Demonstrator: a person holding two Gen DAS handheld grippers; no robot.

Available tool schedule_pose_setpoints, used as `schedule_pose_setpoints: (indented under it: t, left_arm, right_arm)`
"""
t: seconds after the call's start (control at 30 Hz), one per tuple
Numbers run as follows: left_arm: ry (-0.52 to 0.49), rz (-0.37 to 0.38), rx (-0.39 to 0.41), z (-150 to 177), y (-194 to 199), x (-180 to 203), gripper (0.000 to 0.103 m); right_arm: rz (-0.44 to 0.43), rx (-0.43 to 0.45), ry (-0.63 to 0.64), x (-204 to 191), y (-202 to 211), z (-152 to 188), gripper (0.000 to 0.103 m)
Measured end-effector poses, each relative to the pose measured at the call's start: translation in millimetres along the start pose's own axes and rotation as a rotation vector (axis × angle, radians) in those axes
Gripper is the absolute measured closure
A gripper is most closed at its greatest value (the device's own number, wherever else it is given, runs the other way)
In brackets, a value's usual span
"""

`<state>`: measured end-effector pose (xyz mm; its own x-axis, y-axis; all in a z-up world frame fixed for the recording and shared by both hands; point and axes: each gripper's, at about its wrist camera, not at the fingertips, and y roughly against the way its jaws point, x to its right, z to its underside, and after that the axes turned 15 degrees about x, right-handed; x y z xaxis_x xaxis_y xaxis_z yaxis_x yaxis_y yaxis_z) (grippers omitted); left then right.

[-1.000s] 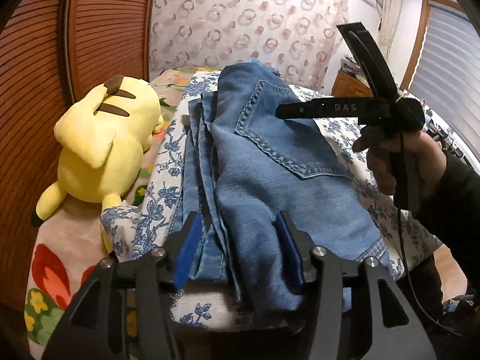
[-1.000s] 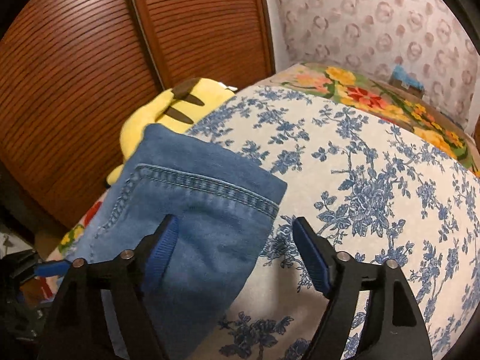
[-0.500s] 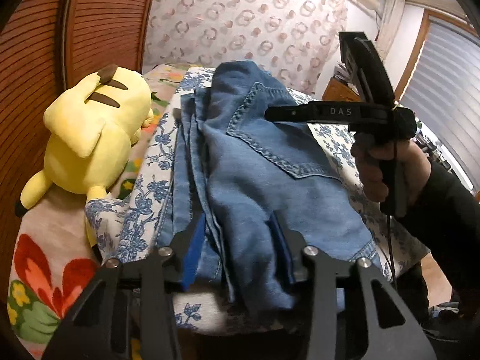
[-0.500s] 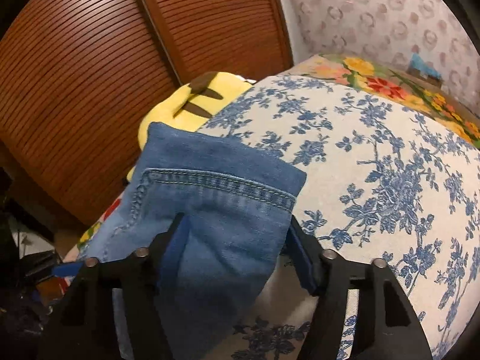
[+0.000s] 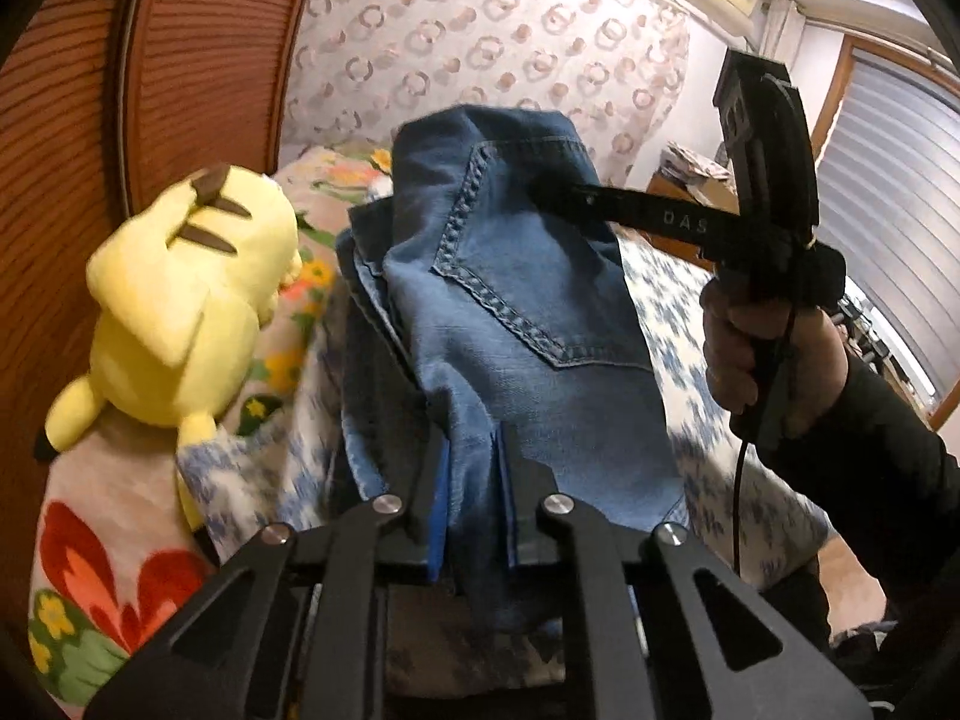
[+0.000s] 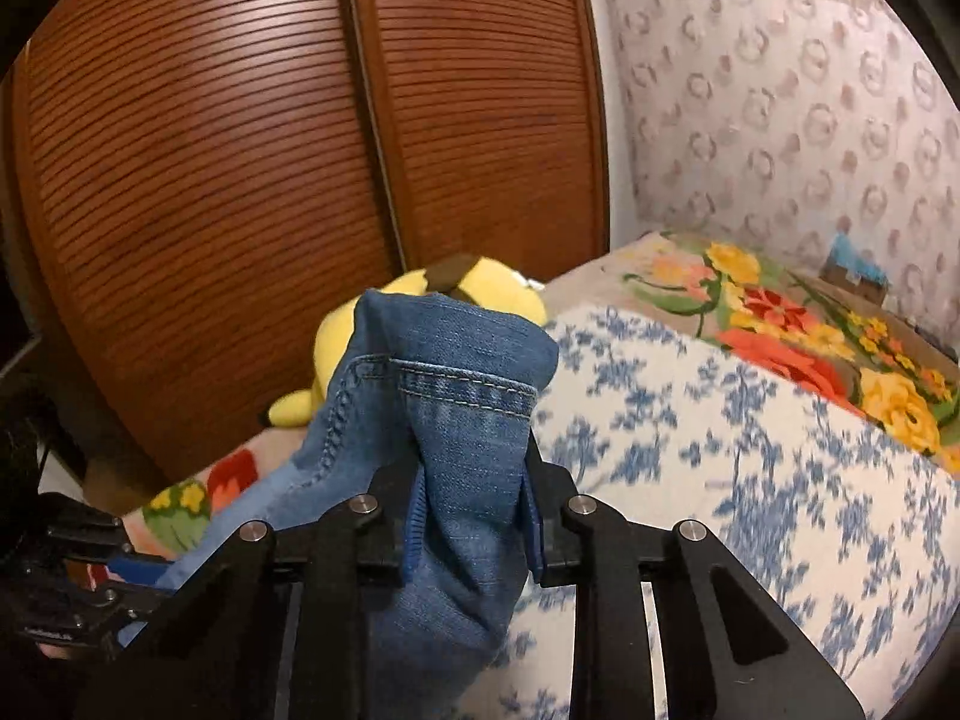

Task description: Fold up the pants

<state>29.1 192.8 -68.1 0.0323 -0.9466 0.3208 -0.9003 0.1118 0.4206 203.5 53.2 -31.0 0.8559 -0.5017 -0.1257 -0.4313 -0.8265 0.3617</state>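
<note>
The blue denim pants lie partly folded on the blue-flowered bedcover, back pocket up. My left gripper is shut on the near edge of the pants and holds it raised. My right gripper is shut on the far waistband end of the pants and lifts it off the bed. In the left wrist view the right gripper reaches in from the right onto the far end, held by a hand.
A yellow plush toy lies left of the pants, also in the right wrist view. Brown slatted wardrobe doors stand behind it. The flowered bedcover spreads to the right. A patterned curtain hangs at the back.
Both grippers have closed on the pants, one on each end. Both ends of the pants have risen off the bed.
</note>
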Motion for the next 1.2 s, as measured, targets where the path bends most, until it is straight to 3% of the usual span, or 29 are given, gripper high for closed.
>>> schedule_pose_setpoints:
  t: [0.43, 0.57, 0.73, 0.8, 0.93, 1.07, 1.13, 1.17, 1.2]
  left_arm:
    - [-0.146, -0.044, -0.007, -71, -109, -8, 0.093]
    - [-0.171, -0.06, -0.017, -84, -134, -16, 0.093]
    - [-0.161, -0.074, -0.036, -84, -150, -30, 0.093]
    - [-0.155, -0.077, -0.04, -82, -151, -32, 0.093]
    - [-0.152, -0.086, -0.049, -74, -153, -34, 0.092]
    - [-0.127, -0.097, -0.057, -67, -157, -40, 0.09]
    - [-0.118, -0.096, -0.054, -66, -156, -40, 0.09]
    - [-0.12, -0.098, -0.054, -66, -156, -40, 0.09]
    - [-0.123, -0.098, -0.054, -66, -156, -41, 0.089]
  right_arm:
    - [0.163, -0.001, -0.041, 90, -65, -32, 0.079]
    - [0.178, -0.003, -0.058, 113, -87, -38, 0.078]
    - [0.184, -0.022, -0.076, 126, -106, -38, 0.072]
    - [0.176, -0.039, -0.081, 130, -112, -36, 0.062]
    - [0.173, -0.048, -0.052, 135, -112, -36, 0.052]
    - [0.205, 0.011, 0.016, 131, -97, -44, 0.052]
    - [0.175, 0.039, 0.012, 131, -91, -48, 0.053]
    - [0.128, 0.029, 0.001, 131, -90, -49, 0.062]
    - [0.107, 0.015, 0.003, 130, -92, -50, 0.063]
